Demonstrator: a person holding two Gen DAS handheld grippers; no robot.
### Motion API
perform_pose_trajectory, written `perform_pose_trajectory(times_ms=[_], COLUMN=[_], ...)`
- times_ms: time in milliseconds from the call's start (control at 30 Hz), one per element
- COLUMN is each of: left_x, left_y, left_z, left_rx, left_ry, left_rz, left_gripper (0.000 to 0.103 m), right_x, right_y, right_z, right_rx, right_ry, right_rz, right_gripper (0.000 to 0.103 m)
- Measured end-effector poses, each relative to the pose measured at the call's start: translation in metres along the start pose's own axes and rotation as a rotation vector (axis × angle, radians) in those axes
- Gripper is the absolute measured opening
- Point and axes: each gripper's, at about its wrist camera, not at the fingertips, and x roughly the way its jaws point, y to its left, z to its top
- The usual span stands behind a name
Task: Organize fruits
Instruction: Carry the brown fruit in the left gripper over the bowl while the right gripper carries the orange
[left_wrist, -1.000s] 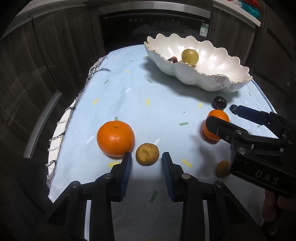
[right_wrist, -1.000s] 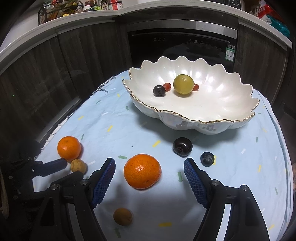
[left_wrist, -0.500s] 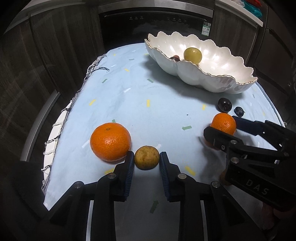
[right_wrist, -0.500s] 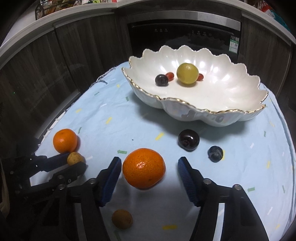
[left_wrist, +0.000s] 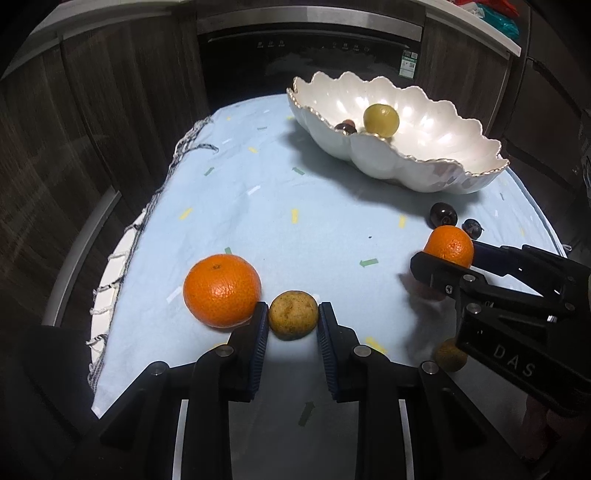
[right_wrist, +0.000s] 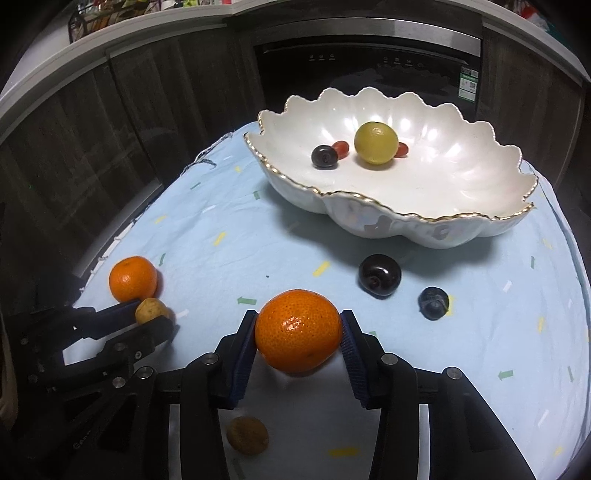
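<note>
Left tool (left_wrist: 293, 321) pinches a brown fruit (left_wrist: 293, 314); right tool (right_wrist: 298, 341) pinches an orange (right_wrist: 298, 335), bowl (right_wrist: 424, 225) at one o'clock.

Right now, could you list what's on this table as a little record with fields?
Left gripper: shut on small brown fruit
Right gripper: shut on orange
Second orange: on cloth, beside the left gripper
Bowl: yellow-green fruit, dark cherry, two small red fruits
Loose on blue tablecloth: large dark cherry, blueberry, another brown fruit
</note>
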Motion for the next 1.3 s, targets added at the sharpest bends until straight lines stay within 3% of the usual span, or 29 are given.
perform_pose_trajectory(times_ms=[733,1300], left_x=[-0.029,-0.044], left_y=[-0.01,-0.027], left_z=[0.014,0.053], left_rx=[0.018,0.029], left_ry=[-0.085,-0.162], left_rz=[-0.01,-0.045], left_gripper=[0.027,0.027], right_x=[-0.047,-0.08], right_y=[-0.013,-0.033], right_z=[0.016,0.037], right_rx=[0.01,0.05], right_ry=[-0.154,-0.235], right_rz=[-0.062,-0.127], right_gripper=[0.045,0.045])
